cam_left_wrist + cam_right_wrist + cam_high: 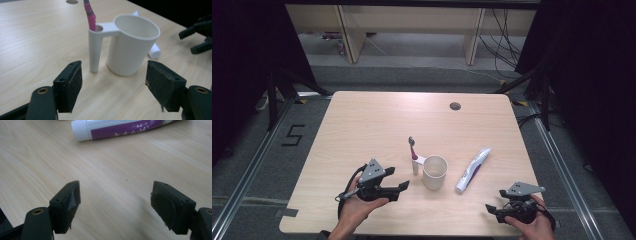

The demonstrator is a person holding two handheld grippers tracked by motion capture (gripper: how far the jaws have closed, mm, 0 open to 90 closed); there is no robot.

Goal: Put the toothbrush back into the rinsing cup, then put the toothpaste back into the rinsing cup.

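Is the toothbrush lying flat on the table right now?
No, the toothbrush stands upright in the holder tube on the side of the white cup.

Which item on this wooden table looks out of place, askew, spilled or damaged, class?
Nothing looks spilled or broken. The white plastic cup stands upright, with the pink toothbrush upright in its side holder tube. The white and purple toothpaste tube lies flat on its side to the right of the cup, cap on, apart from it.
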